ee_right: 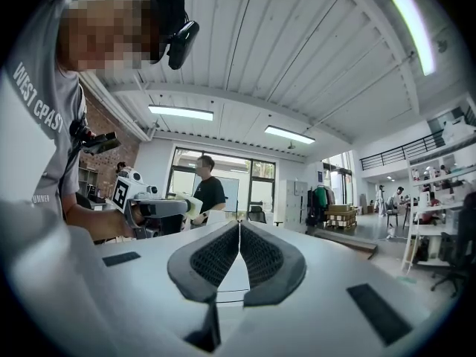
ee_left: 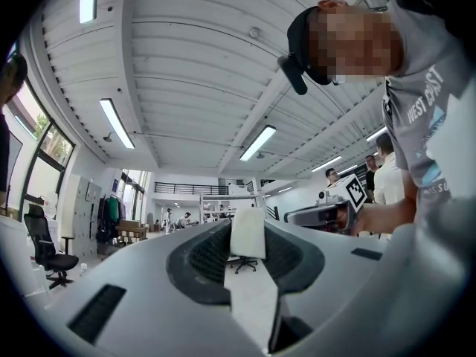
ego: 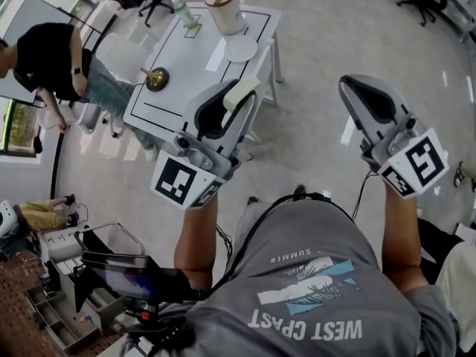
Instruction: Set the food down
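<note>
Head view, left gripper [ego: 236,101]: it squeezes a pale block of food [ego: 243,90] and holds it up in the air.
Head view, right gripper [ego: 355,89]: pinched together, with nothing in it.
Head view, surface [ego: 186,58]: white, out past both grippers. A big cup [ego: 223,10], a bottle [ego: 184,12], a plate [ego: 240,48] and a small gold thing [ego: 156,78] sit on it. The food is well apart from it.
Left gripper view, food [ee_left: 248,233]: it stands tall between the two jaws, and they press on its sides.
Right gripper view, right gripper [ee_right: 238,238]: the jaws touch, with no gap and nothing between them.
Right gripper view, left gripper [ee_right: 177,207]: off to one side, with the pale food at its tip.
</note>
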Motion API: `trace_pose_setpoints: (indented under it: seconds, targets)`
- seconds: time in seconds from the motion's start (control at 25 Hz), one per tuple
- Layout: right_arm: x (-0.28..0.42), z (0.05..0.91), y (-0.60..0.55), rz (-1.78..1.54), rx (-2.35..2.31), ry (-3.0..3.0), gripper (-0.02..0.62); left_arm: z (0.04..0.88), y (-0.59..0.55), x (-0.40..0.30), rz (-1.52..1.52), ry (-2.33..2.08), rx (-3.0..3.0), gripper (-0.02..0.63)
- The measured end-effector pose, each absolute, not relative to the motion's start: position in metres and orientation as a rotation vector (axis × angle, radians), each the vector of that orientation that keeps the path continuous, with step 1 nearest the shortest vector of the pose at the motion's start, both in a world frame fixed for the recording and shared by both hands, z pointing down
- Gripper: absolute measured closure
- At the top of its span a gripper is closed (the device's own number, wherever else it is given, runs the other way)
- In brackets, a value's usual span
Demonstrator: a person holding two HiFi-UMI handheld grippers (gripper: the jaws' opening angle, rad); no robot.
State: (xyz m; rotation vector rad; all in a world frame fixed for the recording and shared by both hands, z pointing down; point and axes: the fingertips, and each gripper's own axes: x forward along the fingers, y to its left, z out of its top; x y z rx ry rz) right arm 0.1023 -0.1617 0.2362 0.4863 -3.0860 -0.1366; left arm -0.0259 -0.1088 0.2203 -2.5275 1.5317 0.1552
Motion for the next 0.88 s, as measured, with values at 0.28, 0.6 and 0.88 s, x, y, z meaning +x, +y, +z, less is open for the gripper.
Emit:
trace_pose_setpoints:
  seconds: [0.28, 0.6, 0.88]
  targets:
    - [0.125, 0.237, -0.17, -0.124, 0.487, -3.098, 0.588, 0.222, -0.115, -0.002, 0.132, 1.53, -2.532, 0.499]
    - [0.116, 0.244, -0.173, -0.114, 0.494, -3.082, 0.588, 0.229, -0.121, -0.012, 0.142, 1.531, -2.544, 0.499]
    - [0.095, 0.236, -0.178, -0.141, 0.558, -3.068, 0.588, 0.223, -0.13, -0.038, 0.161, 1.478, -2.561, 0.499]
